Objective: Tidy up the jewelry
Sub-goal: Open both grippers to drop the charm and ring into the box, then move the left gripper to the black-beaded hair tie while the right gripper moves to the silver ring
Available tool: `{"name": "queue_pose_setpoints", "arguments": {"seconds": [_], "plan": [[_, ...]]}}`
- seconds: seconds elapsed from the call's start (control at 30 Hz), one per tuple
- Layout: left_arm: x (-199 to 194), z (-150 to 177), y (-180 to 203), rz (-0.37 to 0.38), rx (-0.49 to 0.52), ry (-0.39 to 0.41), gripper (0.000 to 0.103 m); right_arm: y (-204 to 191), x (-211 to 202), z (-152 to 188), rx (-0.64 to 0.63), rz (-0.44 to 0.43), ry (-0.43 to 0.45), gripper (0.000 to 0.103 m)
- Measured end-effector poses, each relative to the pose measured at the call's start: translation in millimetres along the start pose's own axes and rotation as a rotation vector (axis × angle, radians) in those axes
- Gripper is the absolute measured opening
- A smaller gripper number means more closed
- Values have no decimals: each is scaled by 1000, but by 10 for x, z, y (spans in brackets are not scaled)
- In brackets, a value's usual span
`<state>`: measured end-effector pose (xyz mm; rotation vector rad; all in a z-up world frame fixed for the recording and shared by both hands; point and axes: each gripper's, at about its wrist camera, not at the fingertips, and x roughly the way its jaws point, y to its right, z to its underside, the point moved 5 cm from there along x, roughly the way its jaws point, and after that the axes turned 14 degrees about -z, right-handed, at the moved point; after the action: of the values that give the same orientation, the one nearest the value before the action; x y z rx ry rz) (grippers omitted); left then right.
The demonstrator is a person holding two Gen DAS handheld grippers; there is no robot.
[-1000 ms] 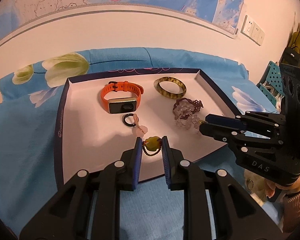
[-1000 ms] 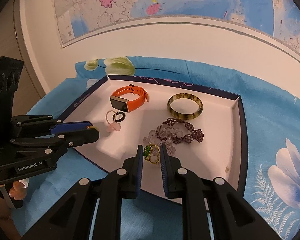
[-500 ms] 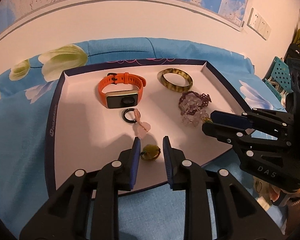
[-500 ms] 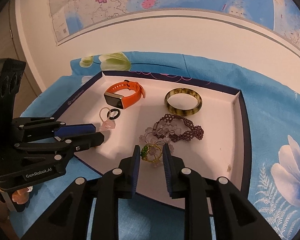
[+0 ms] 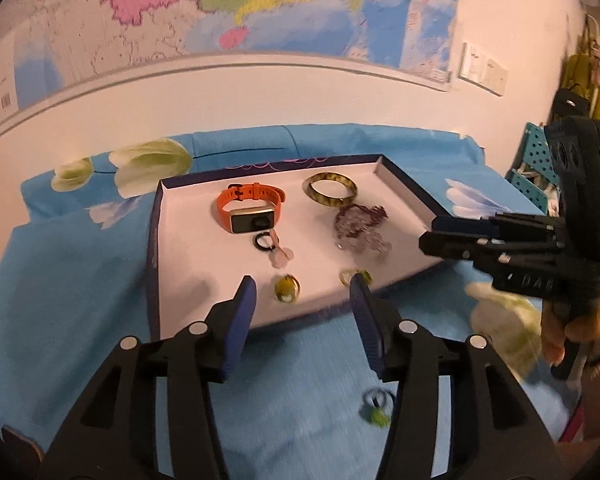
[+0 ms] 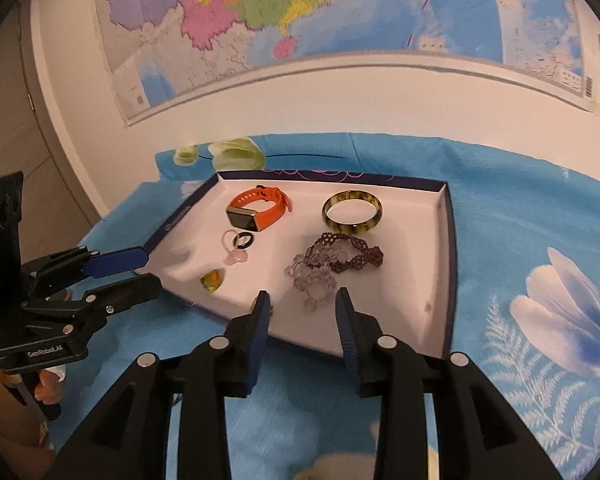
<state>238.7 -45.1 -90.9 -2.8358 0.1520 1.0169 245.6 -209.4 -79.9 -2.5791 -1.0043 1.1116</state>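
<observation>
The jewelry lies spread across the white floor of a shallow tray (image 5: 156, 240) with dark blue walls, set on a blue flowered cloth (image 5: 68, 280). Toward the far wall we see an orange smartwatch (image 5: 250, 208) and, to its right, a mottled green-brown bangle (image 5: 332, 192). Just in front of the watch sit a small black ring (image 5: 263, 241) and a pale pink charm (image 5: 281, 255), touching or nearly so. A purple beaded bracelet (image 6: 346, 254) lies before the bangle, tangled with a clear bead cluster (image 6: 314, 280).

Near the tray's front edge rest two small pieces — an amber-green ring (image 5: 287, 289) toward the middle, and a gold ring with a green stone (image 5: 354, 277), half hidden behind our left gripper's right finger.

Our left gripper (image 5: 303, 300) hangs over the front edge with its jaws spread wide and nothing between them; the amber-green ring lies on the tray floor beyond the gap. Our right gripper (image 6: 302, 316) is likewise parted wide and holds nothing, its fingertips above the front edge close to the bead cluster.

On the cloth outside the tray, below the left gripper, lies a small blurred yellow-green trinket (image 5: 377, 410) — we cannot tell what it is. A colored map (image 6: 300, 8) covers the wall behind.
</observation>
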Motion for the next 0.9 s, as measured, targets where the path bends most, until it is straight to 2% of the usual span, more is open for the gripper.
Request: {"name": "queue_pose_setpoints", "arguments": {"seconds": [0.2,0.43,0.53,0.9], "plan": [[-234,242,59,36,28,12,51,-45,-241,235,9,-3,-2,42],[-302,534,218,72,69,-23,54,-23,-338,702,47,31,-64,42],[-298,641,300,81,89,-43,55,-36,-357,843,55,41,-80,45],[-259,705,413,94,109,-83,57,-128,-348,1030,50,52,-106,45]]}}
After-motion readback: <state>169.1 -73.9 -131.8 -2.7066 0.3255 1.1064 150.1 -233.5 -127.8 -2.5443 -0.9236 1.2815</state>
